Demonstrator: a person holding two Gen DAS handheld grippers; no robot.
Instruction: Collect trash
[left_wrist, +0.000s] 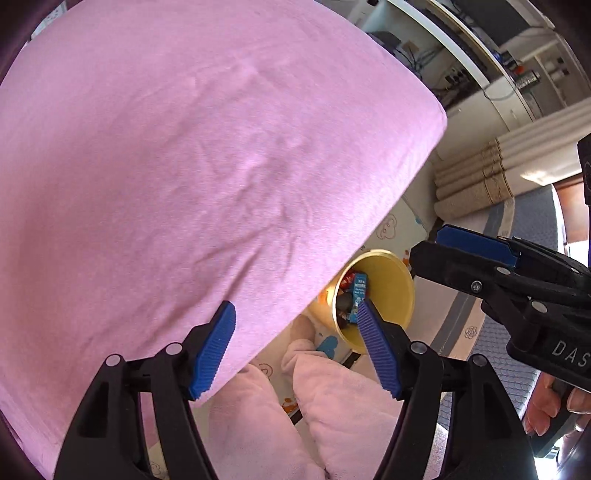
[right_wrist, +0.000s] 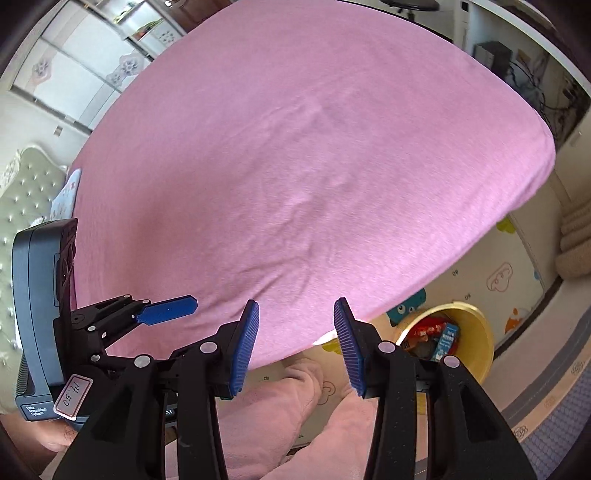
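Blue ribbed fingers of the left gripper are standing apart, gripping nothing; those of the right gripper are likewise parted and empty. Pink-trousered legs are showing just beneath. Farther off, a yellow bin is sitting on the patterned floor mat beside the pink bed's edge, holding wrappers.
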